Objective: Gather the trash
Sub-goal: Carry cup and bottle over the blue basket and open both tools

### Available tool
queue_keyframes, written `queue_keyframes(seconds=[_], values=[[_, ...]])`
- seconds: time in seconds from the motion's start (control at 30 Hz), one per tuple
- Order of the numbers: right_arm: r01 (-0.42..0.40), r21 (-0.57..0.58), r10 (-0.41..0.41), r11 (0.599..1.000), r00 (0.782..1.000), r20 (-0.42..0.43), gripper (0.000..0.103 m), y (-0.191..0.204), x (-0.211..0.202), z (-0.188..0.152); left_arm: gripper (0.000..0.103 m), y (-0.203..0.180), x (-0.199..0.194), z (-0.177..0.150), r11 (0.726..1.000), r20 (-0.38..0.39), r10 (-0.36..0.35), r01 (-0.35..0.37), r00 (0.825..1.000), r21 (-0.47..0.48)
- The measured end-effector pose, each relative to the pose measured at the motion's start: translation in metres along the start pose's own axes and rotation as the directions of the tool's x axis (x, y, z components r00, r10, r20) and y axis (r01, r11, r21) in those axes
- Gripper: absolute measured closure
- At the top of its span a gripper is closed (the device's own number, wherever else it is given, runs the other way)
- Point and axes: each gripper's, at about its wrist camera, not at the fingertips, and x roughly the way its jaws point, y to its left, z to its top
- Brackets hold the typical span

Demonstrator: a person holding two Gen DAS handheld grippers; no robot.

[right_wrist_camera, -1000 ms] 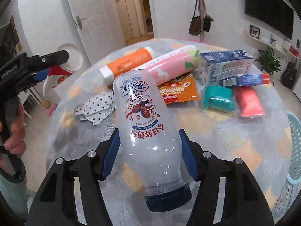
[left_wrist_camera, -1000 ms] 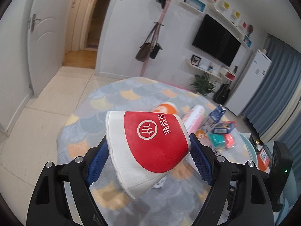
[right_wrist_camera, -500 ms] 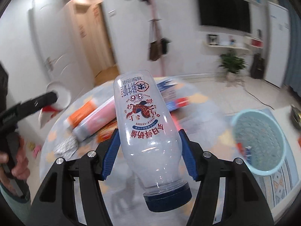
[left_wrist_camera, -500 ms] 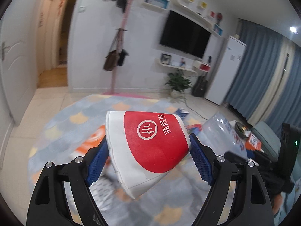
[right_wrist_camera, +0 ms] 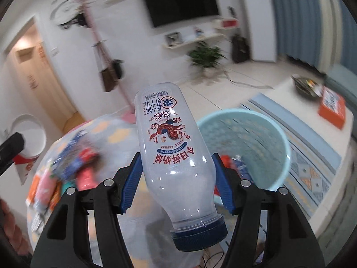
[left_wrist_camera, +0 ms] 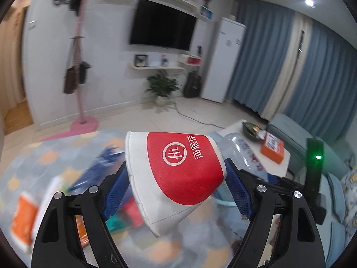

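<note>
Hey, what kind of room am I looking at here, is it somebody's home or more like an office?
Most likely a home living room. A black flat-screen television hangs on the white wall, a pink coat stand holds bags beside it, and blue floor-length curtains cover the far side.

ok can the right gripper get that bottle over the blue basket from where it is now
Probably yes. The right gripper is shut on the bottle, and the basket's open mouth sits just beyond and to the right in its view, with nothing visible between them. Some trash already lies inside, but it looks far from full.
</note>
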Motion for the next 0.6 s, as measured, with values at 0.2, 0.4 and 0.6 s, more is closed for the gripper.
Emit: queue_keyframes(seconds=[0.2, 0.4, 0.6], values=[[0.089, 0.139, -0.077, 0.986, 0.993, -0.088, 0.045, -0.06, 0.04, -0.003, 0.024, -0.04, 0.071, 0.0, 0.997, -0.094, -0.03, 0.036, 0.995, 0.062], [0.155, 0.203, -0.12, 0.967, 0.977, -0.175, 0.044, -0.093, 0.071, -0.014, 0.024, -0.059, 0.137, -0.011, 0.995, -0.215, -0.057, 0.072, 0.975, 0.063], [0.186, 0.236, -0.135, 0.954, 0.967, -0.215, 0.043, -0.111, 0.09, -0.015, 0.023, -0.069, 0.176, -0.021, 0.994, -0.308, -0.074, 0.095, 0.948, 0.052]])
